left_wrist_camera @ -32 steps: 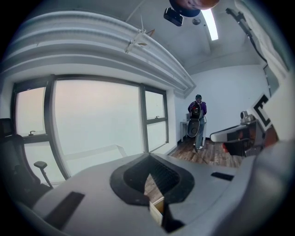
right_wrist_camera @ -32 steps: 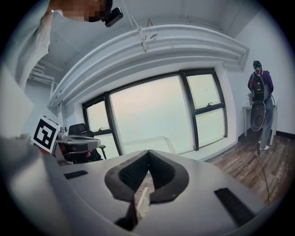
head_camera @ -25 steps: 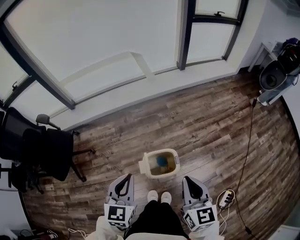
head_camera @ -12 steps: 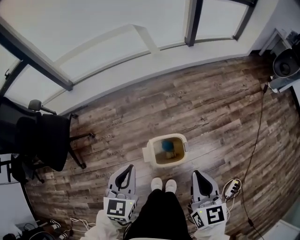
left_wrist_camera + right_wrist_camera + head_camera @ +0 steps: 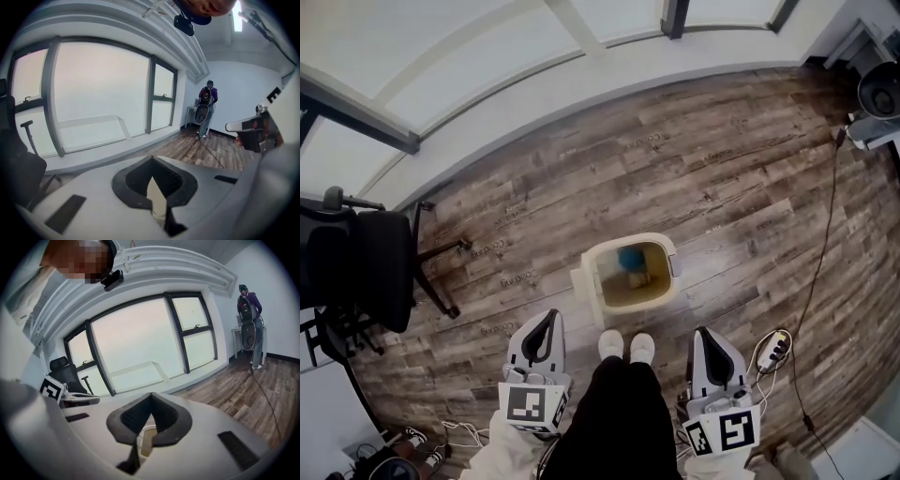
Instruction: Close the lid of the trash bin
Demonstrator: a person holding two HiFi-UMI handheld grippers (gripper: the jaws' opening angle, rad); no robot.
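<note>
The bin point(image 5: 602, 302) stands open on the wood floor point(image 5: 731, 178), just ahead of the person's shoes point(image 5: 626, 346), a blue thing point(image 5: 630, 257) inside. It shows larger than a second ago, and the window has slid mostly out of the head view. The left gripper point(image 5: 547, 321) and right gripper point(image 5: 702, 336) hang beside the legs, clear of the bin, fingers closed tip to tip on nothing.

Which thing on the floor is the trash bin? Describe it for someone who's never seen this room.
From the big window, cross the wood floor toward the person's white shoes. Just ahead of them stands the bin: small, cream, open-topped, with something blue inside, unlike the black chair at left.
</note>
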